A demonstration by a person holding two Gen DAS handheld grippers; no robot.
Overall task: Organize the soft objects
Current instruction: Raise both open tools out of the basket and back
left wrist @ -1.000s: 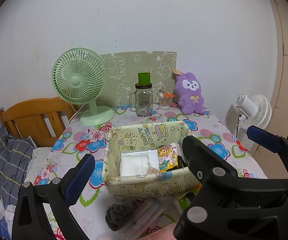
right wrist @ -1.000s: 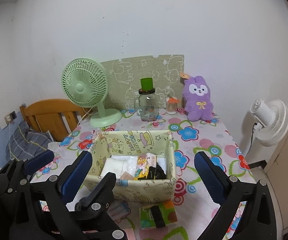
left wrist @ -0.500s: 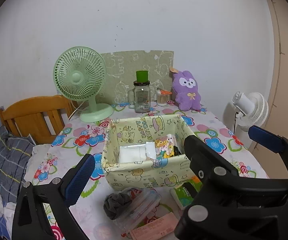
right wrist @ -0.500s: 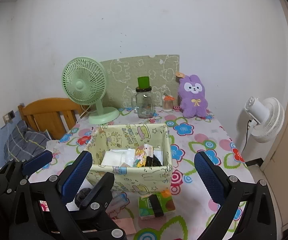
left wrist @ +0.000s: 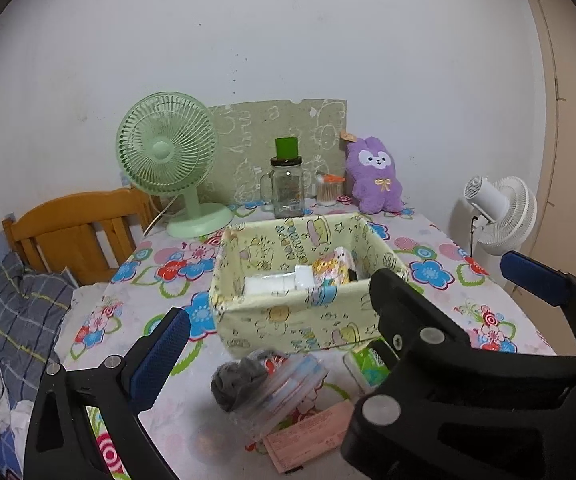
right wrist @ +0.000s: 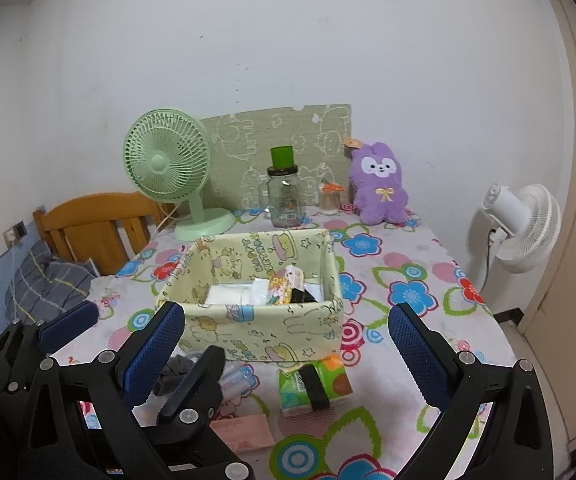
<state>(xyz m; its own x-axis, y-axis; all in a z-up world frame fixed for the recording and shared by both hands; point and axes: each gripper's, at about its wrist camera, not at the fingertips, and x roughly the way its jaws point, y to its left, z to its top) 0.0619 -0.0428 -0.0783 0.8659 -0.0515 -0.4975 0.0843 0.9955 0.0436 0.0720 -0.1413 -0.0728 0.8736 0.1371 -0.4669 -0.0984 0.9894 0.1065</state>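
Note:
A pale yellow fabric basket (left wrist: 288, 320) (right wrist: 263, 328) stands mid-table, holding white packs and a colourful pouch (right wrist: 285, 290). In front of it lie a grey soft bundle (left wrist: 235, 384), a clear plastic pack (left wrist: 288, 380), a green tissue pack (right wrist: 314, 386) and a pink packet (left wrist: 308, 436). A purple plush bunny (right wrist: 378, 184) sits at the back. My left gripper (left wrist: 344, 312) is open and empty, above the near table. My right gripper (right wrist: 288, 344) is open and empty, just before the basket.
A green desk fan (right wrist: 171, 168), a glass jar with green lid (right wrist: 283, 196) and a small toothpick jar (right wrist: 330, 198) stand at the back. A white floor fan (right wrist: 520, 224) is right of the table. A wooden chair (right wrist: 95, 228) is left.
Both grippers have pulled back and up from the basket, so the items in front of it show more. Both stay open and empty.

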